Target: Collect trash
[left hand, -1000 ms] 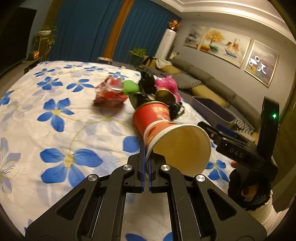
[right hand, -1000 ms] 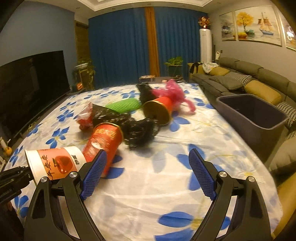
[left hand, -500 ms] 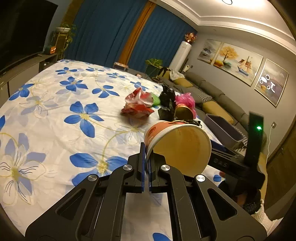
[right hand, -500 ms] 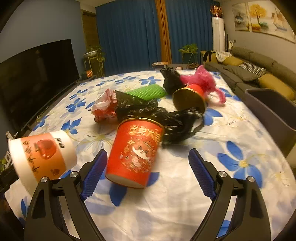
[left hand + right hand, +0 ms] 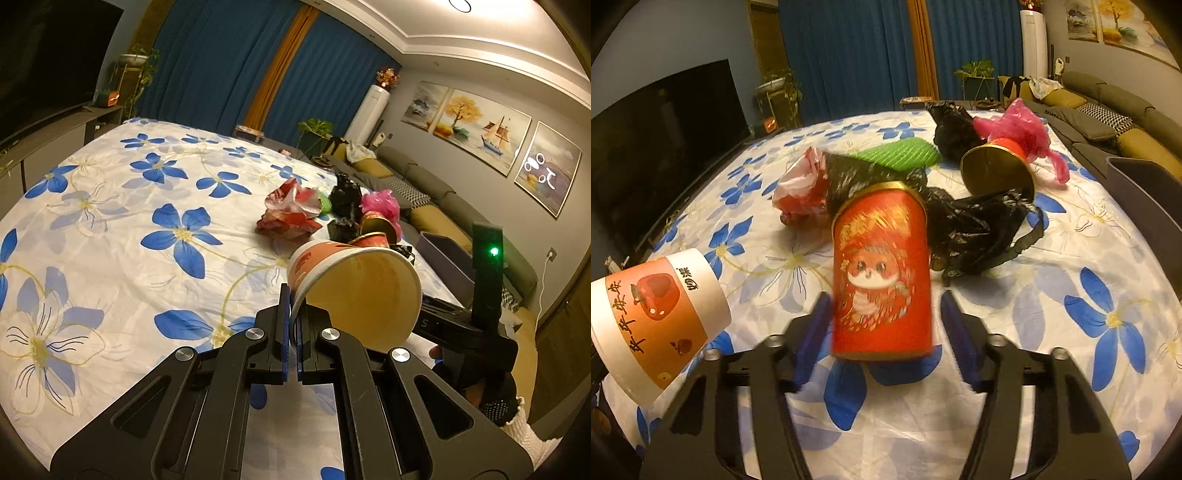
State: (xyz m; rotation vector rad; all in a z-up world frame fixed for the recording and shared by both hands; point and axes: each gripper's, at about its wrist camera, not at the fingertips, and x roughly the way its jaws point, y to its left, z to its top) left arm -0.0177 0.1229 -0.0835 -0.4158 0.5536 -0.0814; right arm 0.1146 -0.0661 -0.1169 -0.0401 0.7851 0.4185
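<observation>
My left gripper [image 5: 291, 314] is shut on the rim of an orange-and-white paper cup [image 5: 354, 291], held above the flowered table; the cup also shows in the right wrist view [image 5: 657, 321] at the left. My right gripper [image 5: 882, 325] is open, its fingers on either side of a red tin can [image 5: 882, 273] that lies on the cloth, not squeezing it. Behind the can lie black plastic bags [image 5: 975, 229], a red-and-white wrapper [image 5: 801, 188], a green mesh sleeve [image 5: 901, 157], a second red can with a gold bottom [image 5: 997, 173] and a pink bag [image 5: 1023, 129].
A grey bin [image 5: 1145, 195] stands off the table's right edge, in front of the sofa [image 5: 1108, 107]. A television [image 5: 646, 147] is on the left. The trash pile also shows in the left wrist view [image 5: 328, 214], with my right gripper's body [image 5: 476, 325] at the right.
My right gripper has moved forward so the red can now sits between its fingers. My left gripper has lifted and tilted up with the paper cup.
</observation>
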